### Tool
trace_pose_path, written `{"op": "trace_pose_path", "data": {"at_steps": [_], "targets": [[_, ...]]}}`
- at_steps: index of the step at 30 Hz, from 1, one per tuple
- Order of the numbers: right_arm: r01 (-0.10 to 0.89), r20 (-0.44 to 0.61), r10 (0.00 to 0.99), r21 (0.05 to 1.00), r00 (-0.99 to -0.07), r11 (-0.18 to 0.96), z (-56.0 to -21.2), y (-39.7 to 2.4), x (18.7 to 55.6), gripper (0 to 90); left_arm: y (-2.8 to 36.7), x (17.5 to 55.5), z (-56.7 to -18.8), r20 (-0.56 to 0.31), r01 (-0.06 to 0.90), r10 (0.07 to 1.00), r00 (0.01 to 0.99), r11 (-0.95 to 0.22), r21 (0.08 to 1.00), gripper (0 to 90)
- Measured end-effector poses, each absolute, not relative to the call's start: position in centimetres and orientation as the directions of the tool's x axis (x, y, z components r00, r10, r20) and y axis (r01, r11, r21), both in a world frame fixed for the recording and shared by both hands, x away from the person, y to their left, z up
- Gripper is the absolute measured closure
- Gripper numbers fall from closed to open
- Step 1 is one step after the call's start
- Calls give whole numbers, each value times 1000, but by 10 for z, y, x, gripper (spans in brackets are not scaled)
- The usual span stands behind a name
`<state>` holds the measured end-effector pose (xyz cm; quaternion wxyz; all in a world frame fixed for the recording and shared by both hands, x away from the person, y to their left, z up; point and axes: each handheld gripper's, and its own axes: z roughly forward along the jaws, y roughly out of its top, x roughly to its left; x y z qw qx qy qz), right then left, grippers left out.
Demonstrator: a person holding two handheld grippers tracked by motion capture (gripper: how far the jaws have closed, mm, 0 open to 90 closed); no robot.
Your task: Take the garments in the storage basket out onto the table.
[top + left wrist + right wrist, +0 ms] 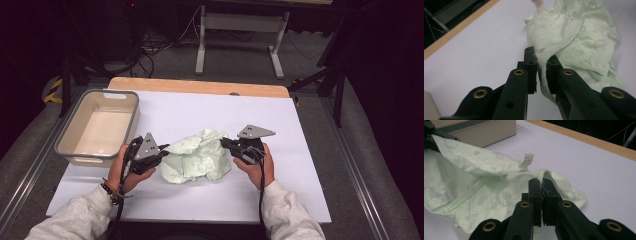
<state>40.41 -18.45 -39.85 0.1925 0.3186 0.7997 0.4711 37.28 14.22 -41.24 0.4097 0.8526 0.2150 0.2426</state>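
1. A tub (98, 125) stands on the tabletop's (300, 165) left side, just past the left hand; it looks empty and is likely where the cloth is meant to end up.
2. The left gripper (161, 151) has its jaws nearly shut on a seamed edge of the pale green cloth (196, 157). In the left gripper view the hem (543, 75) runs between the pads with a narrow gap around it, so whether they pinch it firmly is hard to tell.
3. The cloth lies crumpled mid-tabletop between the two grippers; each takes an opposite edge, probably to pull it out flat.
4. The right gripper (226, 143) is closed tight on the cloth's far edge; its own view shows fabric squeezed between the pads (535, 192) beside a small white label (527, 161).
5. The bunched folds hide the cloth's shape, so what garment it is cannot be told, and the label's print is too small to read.
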Motion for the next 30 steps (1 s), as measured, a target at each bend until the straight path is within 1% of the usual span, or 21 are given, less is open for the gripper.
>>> {"op": "trace_pose_path", "data": {"at_steps": [1,2,4,5,6,9,12,13,14,15,17,18,20,22,25,26,27,30], "targets": [[326,-23,695,872,-719,366,-402,-181,405,836,141,372,-416,231,176,566,792,-573,801,804],[326,-23,695,872,-719,366,-402,-181,405,836,141,371,-418,234,180,564,792,-582,793,804],[324,-30,710,876,-703,358,-404,-182,407,778,141,370,-422,236,182,558,796,-592,785,789],[322,-32,720,880,-693,350,-404,-183,407,777,142,368,-423,231,186,558,797,-591,785,779],[318,-32,732,887,-681,335,-402,-188,406,759,144,366,-423,216,195,554,804,-588,785,777],[324,-19,738,891,-674,318,-401,-193,404,754,146,362,-424,213,191,547,810,-588,786,773],[336,-19,741,883,-672,327,-405,-201,394,713,151,356,-424,191,202,540,820,-584,786,758],[336,-19,741,883,-672,327,-405,-201,394,713,151,356,-424,191,202,540,820,-584,786,748],[346,-26,734,870,-679,351,-412,-204,388,680,152,355,-424,199,195,534,822,-592,782,736],[346,-26,734,870,-679,351,-412,-204,388,680,152,355,-424,199,195,534,822,-592,782,738],[359,-34,727,853,-686,379,-423,-206,378,644,153,356,-423,197,193,535,822,-585,788,727],[359,-34,727,853,-686,379,-423,-206,378,644,153,356,-423,201,191,538,819,-584,789,727],[343,-71,732,850,-678,400,-431,-206,369,627,154,357,-423,198,195,548,813,-576,793,686],[337,-70,723,851,-687,403,-435,-206,364,622,155,359,-421,196,197,559,805,-565,801,641],[351,-65,714,837,-697,419,-440,-205,360,612,155,366,-413,195,189,576,794,-539,821,613],[351,-65,714,837,-697,419,-440,-205,360,612,155,366,-413,195,189,576,794,-539,821,573],[354,-68,713,833,-698,425,-442,-204,360,609,155,369,-410,190,193,584,789,-530,826,573],[374,-59,713,819,-699,435,-446,-202,359,600,155,376,-404,183,190,598,780,-505,842,504]]}}
